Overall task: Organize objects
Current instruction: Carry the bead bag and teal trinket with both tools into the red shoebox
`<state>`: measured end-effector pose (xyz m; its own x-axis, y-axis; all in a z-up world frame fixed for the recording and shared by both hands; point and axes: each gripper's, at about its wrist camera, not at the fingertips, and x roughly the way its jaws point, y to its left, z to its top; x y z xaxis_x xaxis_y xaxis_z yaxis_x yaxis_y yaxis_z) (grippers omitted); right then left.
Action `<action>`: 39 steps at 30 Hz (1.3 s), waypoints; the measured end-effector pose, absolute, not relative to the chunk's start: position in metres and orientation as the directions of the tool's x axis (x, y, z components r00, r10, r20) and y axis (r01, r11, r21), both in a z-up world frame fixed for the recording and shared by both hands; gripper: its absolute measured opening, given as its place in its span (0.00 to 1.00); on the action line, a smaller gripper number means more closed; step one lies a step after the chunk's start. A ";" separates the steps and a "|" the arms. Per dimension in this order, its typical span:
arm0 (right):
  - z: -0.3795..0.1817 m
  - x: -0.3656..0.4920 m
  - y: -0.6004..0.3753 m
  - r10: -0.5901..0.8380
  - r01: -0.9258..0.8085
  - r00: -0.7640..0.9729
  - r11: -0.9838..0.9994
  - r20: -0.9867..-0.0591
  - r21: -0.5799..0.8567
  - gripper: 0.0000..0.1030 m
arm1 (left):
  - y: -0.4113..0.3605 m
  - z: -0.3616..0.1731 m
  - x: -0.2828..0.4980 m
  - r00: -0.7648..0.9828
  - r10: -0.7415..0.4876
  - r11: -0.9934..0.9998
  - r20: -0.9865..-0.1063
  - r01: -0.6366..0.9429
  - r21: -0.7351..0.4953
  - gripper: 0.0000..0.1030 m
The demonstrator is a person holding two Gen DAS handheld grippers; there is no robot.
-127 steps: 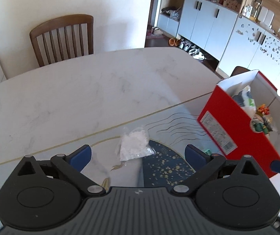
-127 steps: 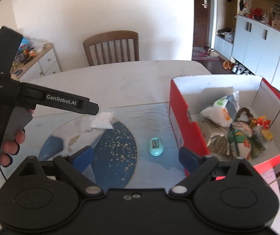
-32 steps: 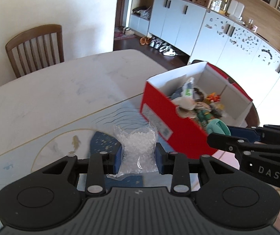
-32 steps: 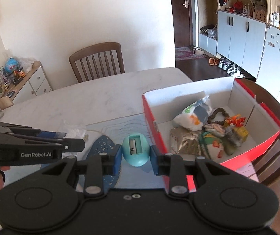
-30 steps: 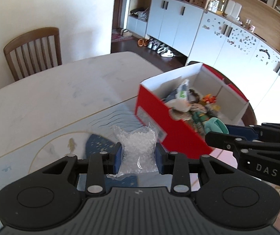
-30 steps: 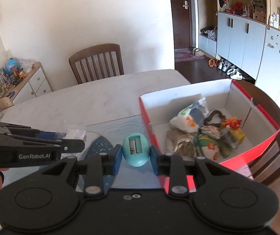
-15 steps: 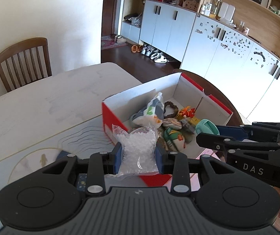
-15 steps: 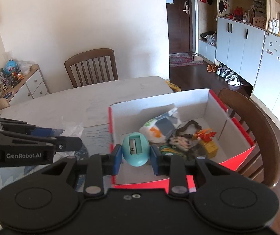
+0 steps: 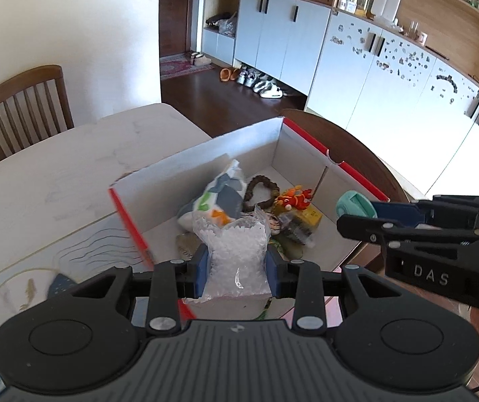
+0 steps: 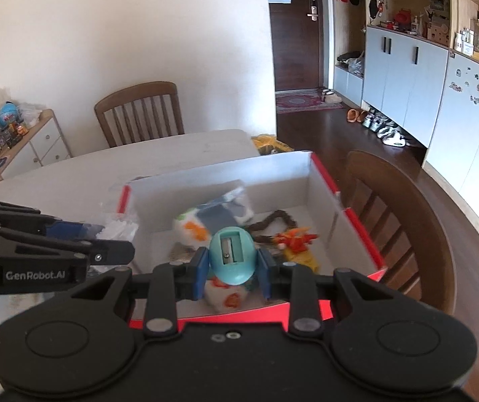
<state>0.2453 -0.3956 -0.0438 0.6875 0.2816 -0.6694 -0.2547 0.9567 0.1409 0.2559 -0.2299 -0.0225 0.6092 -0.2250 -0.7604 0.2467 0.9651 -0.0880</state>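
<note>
- The left gripper (image 9: 237,268) had its blue fingers (image 9: 201,268) pinched on a clear plastic bag of small white beads (image 9: 236,251), held upright above the near end of the box (image 9: 205,154).
- The right gripper (image 10: 232,269) was clamped on a teal egg-shaped pencil sharpener (image 10: 232,256), its slot and blade facing the camera, held in the air over the box's inside.
- In the left wrist view the sharpener (image 9: 353,202) showed at the tip of the right gripper, above the box's right wall.
- The box was cardboard, red outside and white inside, open at the top. In it lay a white printed pouch (image 9: 221,197), a brown braided ring (image 9: 261,189), an orange toy (image 9: 294,197) and other small items I could not tell apart.
- The box stood on a pale marble-patterned table (image 9: 55,167), beside a glossy mat with blue shapes and wavy lines (image 9: 81,251).
- Around the table stood wooden chairs with slatted backs (image 10: 140,114), against a white wall.
- Beyond lay a dark wooden floor (image 10: 323,130), pale blue cupboards (image 10: 403,83), shoes (image 10: 386,132) and a dark door (image 10: 293,33).
</note>
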 end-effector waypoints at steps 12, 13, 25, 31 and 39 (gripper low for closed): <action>-0.073 0.300 -0.429 0.246 -0.249 0.671 0.963 -0.699 0.099 0.28 | -0.267 -0.055 0.299 0.547 -0.181 0.969 -0.817 0.239 -0.054 0.33; -0.075 0.305 -0.429 0.253 -0.260 0.661 0.960 -0.706 0.101 0.28 | -0.270 -0.058 0.302 0.544 -0.174 0.969 -0.821 0.243 -0.045 0.33; -0.103 0.358 -0.416 0.315 -0.339 0.575 0.932 -0.755 0.131 0.28 | -0.292 -0.084 0.327 0.502 -0.163 0.962 -0.849 0.273 -0.024 0.33; -0.114 0.369 -0.405 0.310 -0.361 0.539 0.925 -0.783 0.118 0.28 | -0.293 -0.096 0.334 0.483 -0.158 0.962 -0.861 0.270 -0.025 0.33; -0.126 0.368 -0.399 0.302 -0.360 0.508 0.925 -0.807 0.120 0.29 | -0.284 -0.108 0.339 0.460 -0.166 0.970 -0.872 0.237 -0.060 0.33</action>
<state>0.3679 -0.3990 -0.1260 0.5075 0.3022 -0.8069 -0.3599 0.9252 0.1201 0.3394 -0.2837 -0.1083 0.4603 -0.1665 -0.8720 0.2372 0.9696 -0.0599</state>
